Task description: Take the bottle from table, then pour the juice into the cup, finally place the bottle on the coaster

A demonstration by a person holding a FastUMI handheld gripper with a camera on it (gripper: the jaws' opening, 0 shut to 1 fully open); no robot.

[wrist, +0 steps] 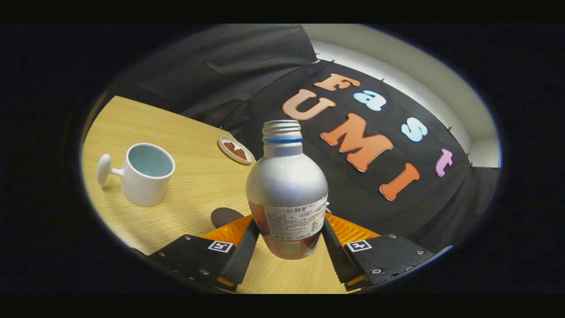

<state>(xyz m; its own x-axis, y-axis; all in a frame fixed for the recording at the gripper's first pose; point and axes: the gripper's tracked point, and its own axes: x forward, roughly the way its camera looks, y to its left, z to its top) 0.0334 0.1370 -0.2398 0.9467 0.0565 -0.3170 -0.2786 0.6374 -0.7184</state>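
Gripper view: the jaws (288, 240) are closed on the lower body of the silver bottle (287, 194), one finger pressing each side; it stands upright between them, cap off. Beyond the left finger, a white cup (145, 174) sits on the wooden tabletop (198, 176). A small dish (236, 150) lies near the tabletop's far edge.
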